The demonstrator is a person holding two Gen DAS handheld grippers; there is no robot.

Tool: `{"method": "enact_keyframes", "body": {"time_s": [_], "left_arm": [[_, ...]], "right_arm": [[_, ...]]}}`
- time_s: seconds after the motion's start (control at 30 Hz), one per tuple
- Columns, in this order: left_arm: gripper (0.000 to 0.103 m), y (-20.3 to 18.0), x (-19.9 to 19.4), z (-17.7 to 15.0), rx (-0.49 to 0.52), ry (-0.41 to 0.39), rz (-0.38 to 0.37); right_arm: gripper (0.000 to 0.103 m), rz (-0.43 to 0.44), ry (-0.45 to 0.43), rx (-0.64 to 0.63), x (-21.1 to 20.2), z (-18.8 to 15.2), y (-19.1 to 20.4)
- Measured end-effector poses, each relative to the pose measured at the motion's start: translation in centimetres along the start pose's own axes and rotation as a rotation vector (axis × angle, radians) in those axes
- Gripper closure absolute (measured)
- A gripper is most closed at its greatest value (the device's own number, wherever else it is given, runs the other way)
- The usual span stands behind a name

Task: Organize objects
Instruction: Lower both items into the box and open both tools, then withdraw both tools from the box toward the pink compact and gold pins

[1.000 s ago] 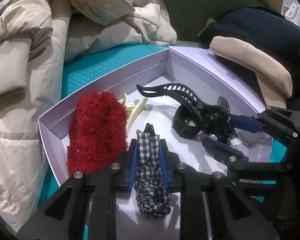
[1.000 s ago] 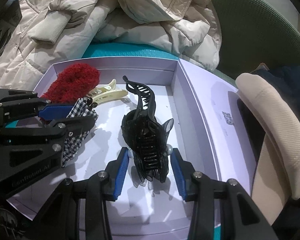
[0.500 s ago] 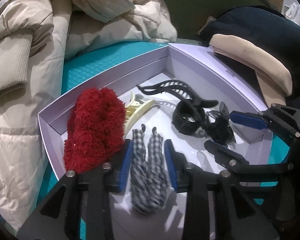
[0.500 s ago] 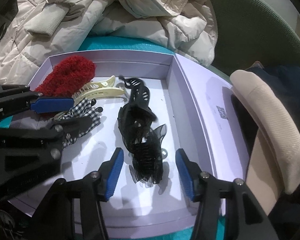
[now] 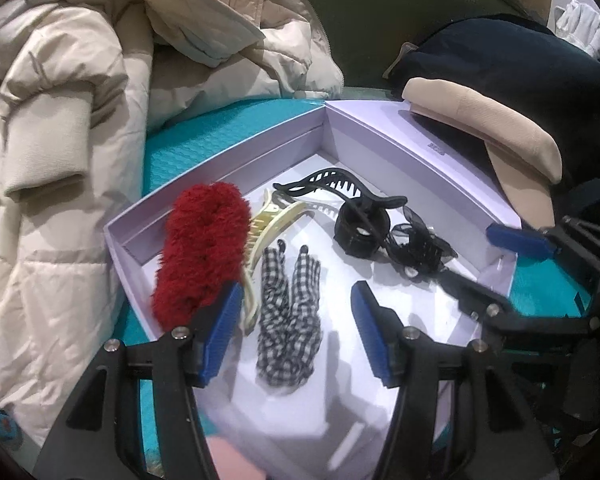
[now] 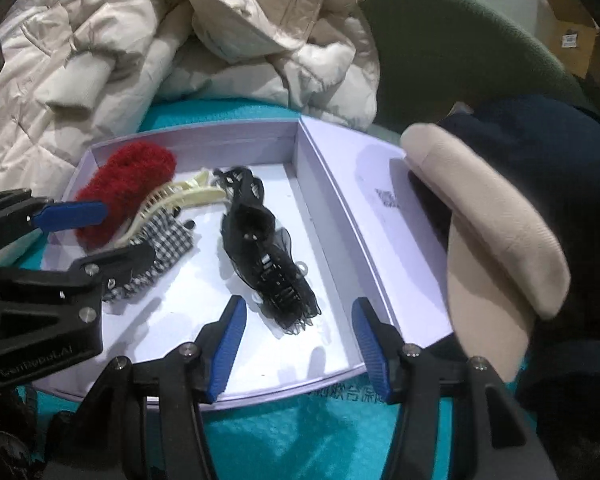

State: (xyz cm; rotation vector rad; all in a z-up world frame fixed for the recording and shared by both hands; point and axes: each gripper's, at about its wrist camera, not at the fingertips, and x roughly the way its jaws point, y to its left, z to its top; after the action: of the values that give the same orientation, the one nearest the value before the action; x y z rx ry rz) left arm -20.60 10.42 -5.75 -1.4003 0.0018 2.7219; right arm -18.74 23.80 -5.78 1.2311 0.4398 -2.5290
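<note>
A lilac box [image 5: 384, 148] [image 6: 340, 184] on a teal mat holds a fuzzy red clip [image 5: 202, 252] [image 6: 130, 186], a cream claw clip [image 5: 274, 220] [image 6: 180, 196], a black-and-white checked bow [image 5: 290, 320] [image 6: 162, 246] and black hair clips with gauze [image 5: 376, 228] [image 6: 266, 256]. My left gripper [image 5: 296, 332] is open, just short of the checked bow, which lies free in the box. My right gripper [image 6: 298, 344] is open and empty, just short of the black clips. Each gripper shows in the other's view [image 5: 496, 268] [image 6: 96, 236].
A cream puffer coat [image 5: 60, 120] [image 6: 140, 40] lies behind and left of the box. A beige padded piece [image 5: 488, 124] [image 6: 496, 220] rests on the box's right rim beside dark blue fabric [image 5: 512, 56]. A green chair back [image 6: 460, 40] stands behind.
My left gripper let go of the checked bow, opened wide and drew back. My right gripper released the black clips, opened wider and drew back toward the box's near edge.
</note>
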Motion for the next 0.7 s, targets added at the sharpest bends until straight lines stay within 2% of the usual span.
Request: {"method": "enact_keyframes", "body": {"time_s": [0.33, 0.7], "left_arm": [[0.045, 1.7, -5.0, -1.2, 0.001, -0.032, 0.092], [0.041, 4.9, -8.5, -3.9, -0.036, -0.054, 0.183]], "right_arm": [[0.048, 0.0, -0.09, 0.018, -5.0, 0.8, 1.6], [0.048, 0.039, -0.108, -0.055, -7.2, 0.3, 5.6]]}}
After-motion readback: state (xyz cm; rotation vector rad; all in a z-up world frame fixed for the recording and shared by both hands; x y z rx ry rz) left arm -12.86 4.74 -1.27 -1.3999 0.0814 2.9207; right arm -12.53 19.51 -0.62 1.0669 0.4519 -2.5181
